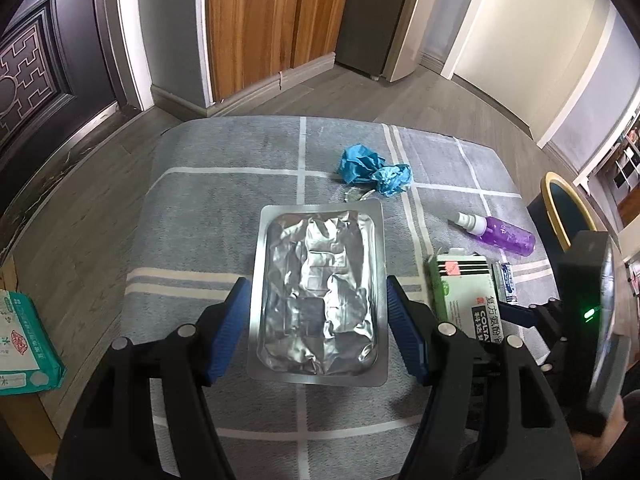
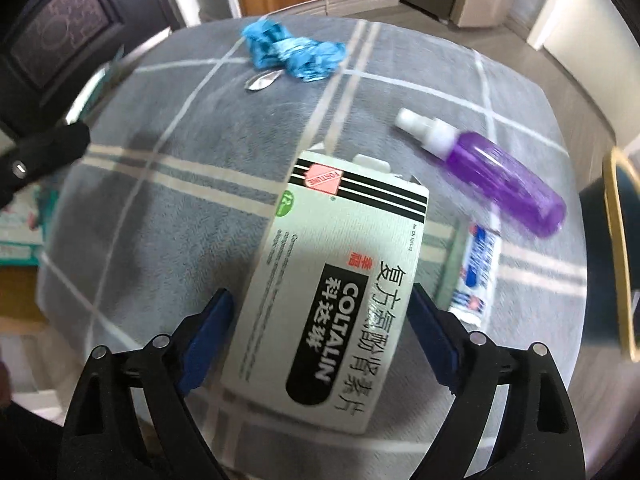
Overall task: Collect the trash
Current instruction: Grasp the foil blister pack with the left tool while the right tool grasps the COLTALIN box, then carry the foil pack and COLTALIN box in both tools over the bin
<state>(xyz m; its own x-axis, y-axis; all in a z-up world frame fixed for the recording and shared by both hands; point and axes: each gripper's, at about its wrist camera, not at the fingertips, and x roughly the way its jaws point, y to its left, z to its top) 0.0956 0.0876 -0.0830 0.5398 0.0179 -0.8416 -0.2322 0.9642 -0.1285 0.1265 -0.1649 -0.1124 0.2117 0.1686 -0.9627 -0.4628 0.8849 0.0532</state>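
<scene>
A silver foil blister pack (image 1: 320,280) sits between the blue pads of my left gripper (image 1: 318,320), which is shut on its long edges above the grey checked cloth (image 1: 200,200). A white Coltalin medicine box (image 2: 332,280) lies on the cloth between the fingers of my right gripper (image 2: 320,320). That gripper is open, with a gap at the left pad. The same box (image 1: 464,292) shows to the right in the left wrist view. Crumpled blue wrappers (image 1: 374,170) (image 2: 292,52) lie at the far side of the cloth.
A purple spray bottle (image 2: 500,172) and a small blue-and-white tube (image 2: 476,272) lie right of the box. A small foil scrap (image 2: 262,80) lies near the blue wrappers. A green tissue pack (image 1: 24,344) sits left of the table, and a gold-framed chair (image 1: 560,208) stands on the right.
</scene>
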